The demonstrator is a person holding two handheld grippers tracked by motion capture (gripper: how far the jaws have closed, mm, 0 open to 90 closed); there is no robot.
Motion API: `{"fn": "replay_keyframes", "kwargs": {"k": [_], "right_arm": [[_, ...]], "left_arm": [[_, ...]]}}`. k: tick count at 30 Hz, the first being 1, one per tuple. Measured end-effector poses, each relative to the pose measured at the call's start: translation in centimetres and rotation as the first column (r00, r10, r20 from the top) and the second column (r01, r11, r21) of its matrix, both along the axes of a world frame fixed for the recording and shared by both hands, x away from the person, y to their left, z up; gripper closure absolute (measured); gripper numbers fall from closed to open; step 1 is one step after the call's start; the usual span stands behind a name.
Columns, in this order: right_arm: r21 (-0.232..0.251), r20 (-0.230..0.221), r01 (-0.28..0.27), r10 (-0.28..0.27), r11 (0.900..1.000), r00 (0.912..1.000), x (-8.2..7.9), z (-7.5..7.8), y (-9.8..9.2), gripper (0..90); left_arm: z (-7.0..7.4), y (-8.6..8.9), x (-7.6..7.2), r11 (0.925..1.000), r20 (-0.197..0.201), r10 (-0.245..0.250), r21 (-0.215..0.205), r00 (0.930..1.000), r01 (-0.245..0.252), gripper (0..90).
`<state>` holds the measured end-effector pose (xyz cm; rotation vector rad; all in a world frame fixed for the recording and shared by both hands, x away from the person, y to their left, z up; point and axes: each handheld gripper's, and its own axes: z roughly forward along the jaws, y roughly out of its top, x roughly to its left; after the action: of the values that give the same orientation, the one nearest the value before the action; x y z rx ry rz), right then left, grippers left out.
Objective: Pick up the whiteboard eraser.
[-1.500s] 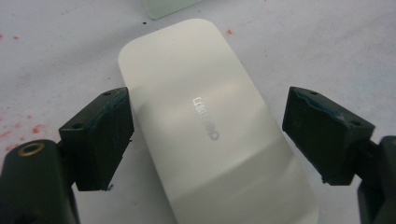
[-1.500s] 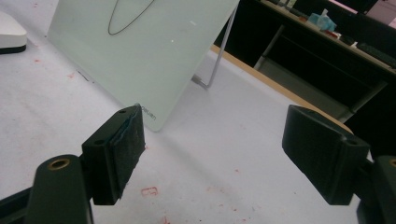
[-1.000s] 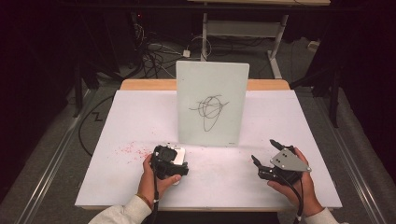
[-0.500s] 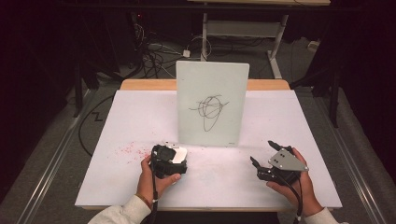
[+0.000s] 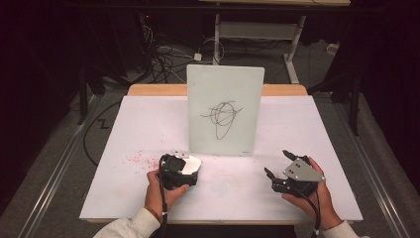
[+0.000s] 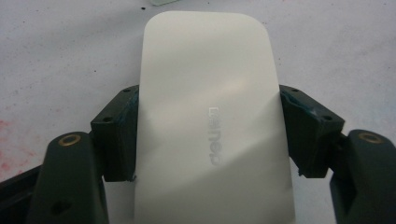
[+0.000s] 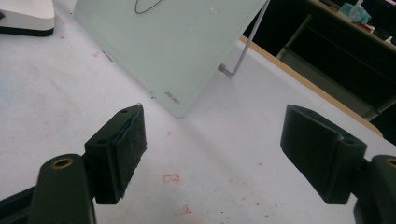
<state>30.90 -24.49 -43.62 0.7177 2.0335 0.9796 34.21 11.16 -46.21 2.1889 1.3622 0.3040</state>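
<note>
Over the last second the left claw (image 5: 184,166) has slid a little toward the person and to the left on the white tabletop (image 5: 148,124), and the smooth white rounded-rectangle eraser block (image 6: 210,116) has come with it, so the hold appears secure. In the left gripper view the two black jaws press against the block's long sides, with faint grey lettering showing on its top face. The block lies low over the tabletop, near the front-left corner of the upright white drawing board (image 5: 225,111), whose face carries a black scribble (image 5: 221,116). That scribble looks untouched, so I judge the wiping has not begun; the next move would be to lift the block up to the board. The right claw (image 5: 278,170) has barely moved: it rests at the near right of the tabletop with its jaws spread wide and nothing between them, pointing toward the board's lower corner and wire stand (image 7: 240,51). Red specks (image 5: 136,158) dot the tabletop left of the block.
</note>
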Motion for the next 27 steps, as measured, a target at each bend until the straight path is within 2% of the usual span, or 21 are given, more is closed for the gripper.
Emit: {"fn": "replay_keyframes", "kwargs": {"k": [4,10,13,15,19,27], "right_arm": [[0.002,0.003,-0.001,0.001,1.0,1.0,0.0,0.1,0.0,23.0],[0.005,0.007,0.0,0.0,1.0,1.0,0.0,0.1,-0.1,23.0],[0.006,0.009,-0.003,0.003,1.0,1.0,0.0,0.1,-0.1,23.0],[0.003,0.018,-0.006,0.006,1.0,0.9998,0.0,0.2,-0.2,23.0],[0.01,0.013,-0.004,0.003,1.0,0.9999,0.0,0.2,-0.2,23.0],[0.013,0.021,-0.004,0.003,1.0,0.9998,0.1,0.3,-0.3,23.0]], "left_arm": [[0.6,0.0,-0.2,0.9992,0.05,-0.036,0.02,0.9981,0.035,28.9],[1.3,1.0,0.1,0.9987,0.097,-0.051,0.009,0.994,0.05,28.9],[1.8,1.4,0.2,0.9988,0.131,-0.046,0.024,0.9904,0.043,28.9],[2.0,1.7,0.4,0.9987,0.139,-0.045,0.028,0.9893,0.041,28.9],[2.4,2.6,0.8,0.9993,0.173,-0.03,0.026,0.9844,0.025,28.9],[3.4,4.5,1.5,0.9991,0.236,-0.042,0.011,0.9708,0.041,28.9]]}}
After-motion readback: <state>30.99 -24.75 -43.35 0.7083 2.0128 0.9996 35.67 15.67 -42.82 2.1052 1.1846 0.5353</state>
